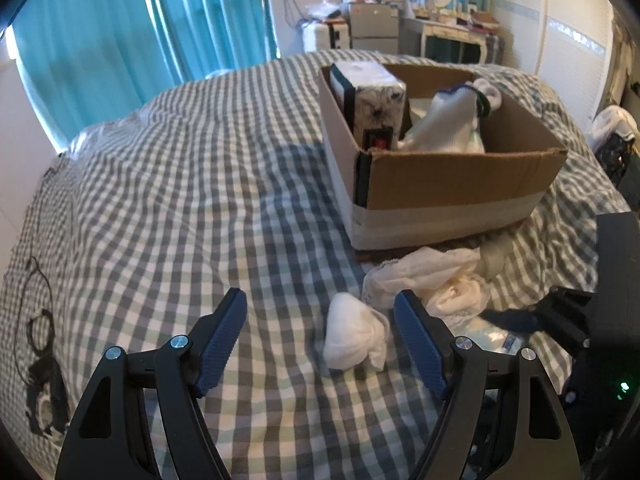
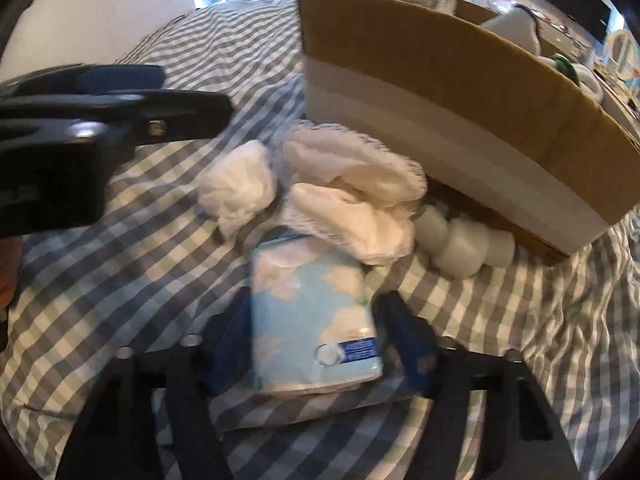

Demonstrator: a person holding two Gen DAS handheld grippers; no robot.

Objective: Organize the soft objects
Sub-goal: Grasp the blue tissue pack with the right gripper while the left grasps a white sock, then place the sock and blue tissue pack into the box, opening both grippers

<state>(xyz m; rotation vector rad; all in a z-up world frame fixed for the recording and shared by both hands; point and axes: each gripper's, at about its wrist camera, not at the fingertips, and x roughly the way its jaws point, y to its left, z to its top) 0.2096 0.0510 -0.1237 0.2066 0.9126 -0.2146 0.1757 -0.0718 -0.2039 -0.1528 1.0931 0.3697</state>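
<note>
Our right gripper (image 2: pixel 308 332) straddled the light, squashy blue cloud-printed tissue pack (image 2: pixel 312 320) at lower centre, jaws apart; we judged mid-sides best. Our left gripper (image 1: pixel 320 332) gaped around the small white balled cloth (image 1: pixel 354 338).

Daylight filters through the teal curtains (image 1: pixel 120 28), giving both views a cool, bluish cast. The room is moderately dim; the checked bedcover (image 1: pixel 160 200) is brighter on the window side and falls into soft shadow beside the cardboard box (image 1: pixel 460 184). The left wrist view is fairly sharp, with strong fisheye bending and dark vignetting at the corners. The right wrist view is smeared, probably by motion, especially around the tissue pack (image 2: pixel 316 316).
</note>
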